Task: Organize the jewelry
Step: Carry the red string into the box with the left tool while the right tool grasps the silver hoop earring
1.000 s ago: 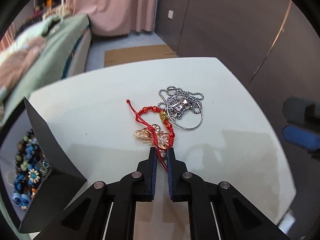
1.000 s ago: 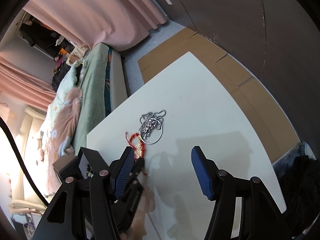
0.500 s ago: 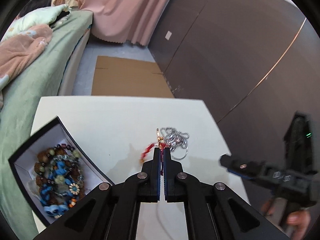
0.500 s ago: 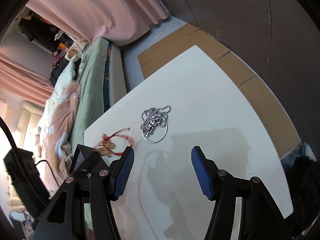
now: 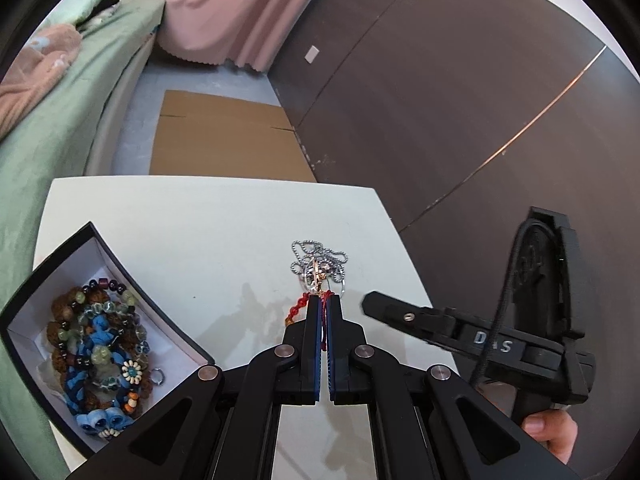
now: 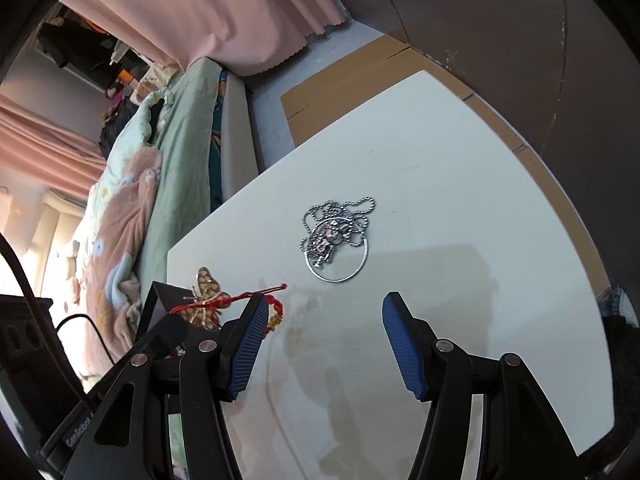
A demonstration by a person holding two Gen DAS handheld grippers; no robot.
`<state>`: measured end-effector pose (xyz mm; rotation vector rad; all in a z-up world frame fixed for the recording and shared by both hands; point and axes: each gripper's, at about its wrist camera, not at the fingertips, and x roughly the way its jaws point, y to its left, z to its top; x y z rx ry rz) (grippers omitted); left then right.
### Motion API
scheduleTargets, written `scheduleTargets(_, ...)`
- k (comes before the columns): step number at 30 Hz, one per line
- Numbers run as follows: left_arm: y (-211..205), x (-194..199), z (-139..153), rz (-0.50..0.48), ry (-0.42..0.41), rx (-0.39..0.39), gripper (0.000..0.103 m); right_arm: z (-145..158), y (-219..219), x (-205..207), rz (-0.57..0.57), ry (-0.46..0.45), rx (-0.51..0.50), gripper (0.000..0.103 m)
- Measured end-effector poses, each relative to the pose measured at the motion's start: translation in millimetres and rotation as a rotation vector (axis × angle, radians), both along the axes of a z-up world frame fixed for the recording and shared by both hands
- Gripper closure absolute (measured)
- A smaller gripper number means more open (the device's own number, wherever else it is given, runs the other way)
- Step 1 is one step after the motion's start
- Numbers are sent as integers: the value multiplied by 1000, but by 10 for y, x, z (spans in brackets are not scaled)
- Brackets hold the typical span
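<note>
Item: red beaded cord bracelet (image 6: 260,300) with gold butterfly charm (image 6: 206,296). Clamped by its cord between the blue pads of the left gripper (image 5: 324,304), jaws pressed together on it. Lifted clear of the white table (image 6: 460,184); beads and charm dangling off the tips, long axis roughly in line with the fingers in the left wrist view, though foreshortened there.

Item: black jewelry box (image 5: 132,304), white-lined, open. Standing on the left part of the table, low and to the left of the left gripper's tips, well apart from them. Already holding a heap of beaded bracelets (image 5: 96,356), blue, brown and green.

Item: silver ball-chain necklace (image 6: 334,240) with pendant and ring. Flat on the table, straight ahead of both grippers, beyond the carried bracelet; not touched by either.

Item: right gripper (image 6: 322,340). Jaws spread wide, nothing between the pads, hovering above the table with the necklace centred ahead of its gap.

Governing relation, judged: box lies leftward and nearer than the load, so a swing to the left and a lowering over the open cavity likely called for before release. Left gripper the only one loaded; right the better placed for the necklace. Risk, judged: trailing cord or charm catching the near wall of the box.
</note>
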<state>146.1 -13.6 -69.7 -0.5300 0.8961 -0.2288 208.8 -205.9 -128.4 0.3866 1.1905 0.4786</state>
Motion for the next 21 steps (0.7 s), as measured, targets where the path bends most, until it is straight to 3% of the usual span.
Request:
scheduleTargets(8, 253, -87, 156, 53, -35, -33, 102, -53, 155, 15, 33, 19, 19, 43)
scheduleTargets(21, 667, -420, 372, 163, -79, -1, 102, -76, 23, 65, -6, 9, -20, 43)
